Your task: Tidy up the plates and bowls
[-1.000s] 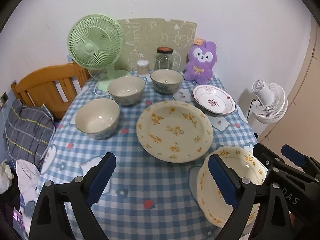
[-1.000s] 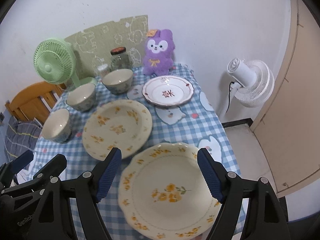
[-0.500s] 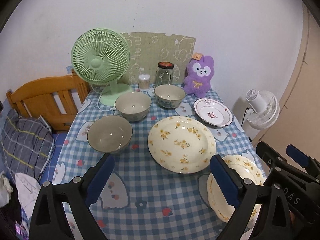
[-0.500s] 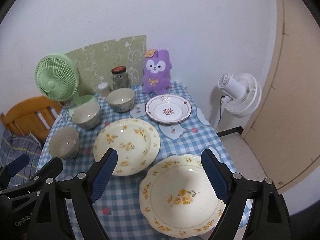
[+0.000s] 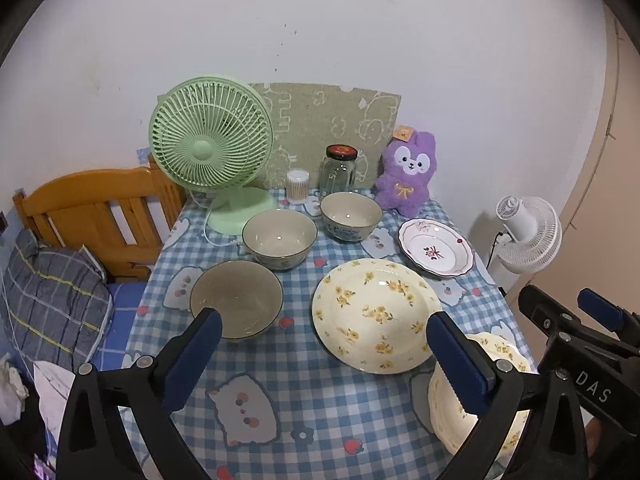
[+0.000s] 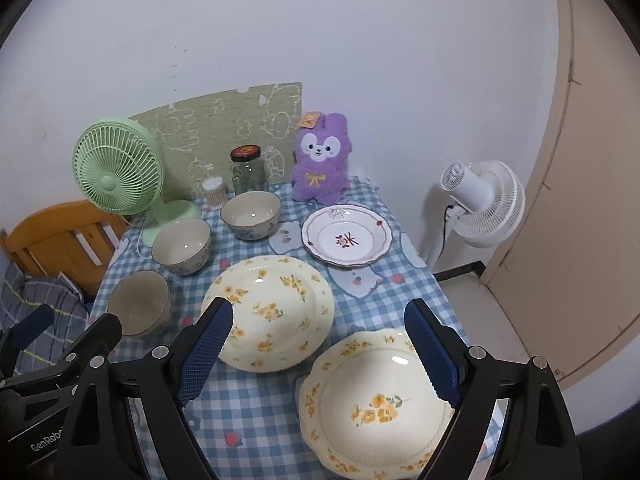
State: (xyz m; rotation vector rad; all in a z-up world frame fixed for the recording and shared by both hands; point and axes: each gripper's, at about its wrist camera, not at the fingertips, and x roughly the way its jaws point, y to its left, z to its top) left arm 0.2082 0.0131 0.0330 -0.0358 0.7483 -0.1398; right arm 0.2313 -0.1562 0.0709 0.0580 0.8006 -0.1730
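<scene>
Blue rubber pads on both grippers stand well apart with nothing between them: the left gripper (image 5: pixel 320 354) has its jaws opening wider at this moment, and the right gripper (image 6: pixel 320 350) is released too, a touch wider than a second ago. Compared with that earlier view, both have drawn up and back from the counter (image 6: pixel 256 408), so more of the blue checked cloth now shows. I'd judge that nothing has been picked up yet and the sorting is still to begin. Nearest lies the scalloped yellow-flower plate (image 6: pixel 376 404), at the counter's near right corner below the right gripper. Just beyond it sits the round yellow-flower plate (image 6: pixel 276 312), with the nearest bowl (image 5: pixel 236 304) off to its left. Farther back come the middle bowl (image 5: pixel 279 238), the far bowl (image 5: pixel 351 216) and the white red-trimmed plate (image 5: pixel 436 247), all separate and unstacked. Along the wall stand a green fan (image 5: pixel 210 148), a glass jar (image 5: pixel 338 170) and a purple plush rabbit (image 5: pixel 408 174); a white fan (image 6: pixel 482 204) stands on the floor by the door.
</scene>
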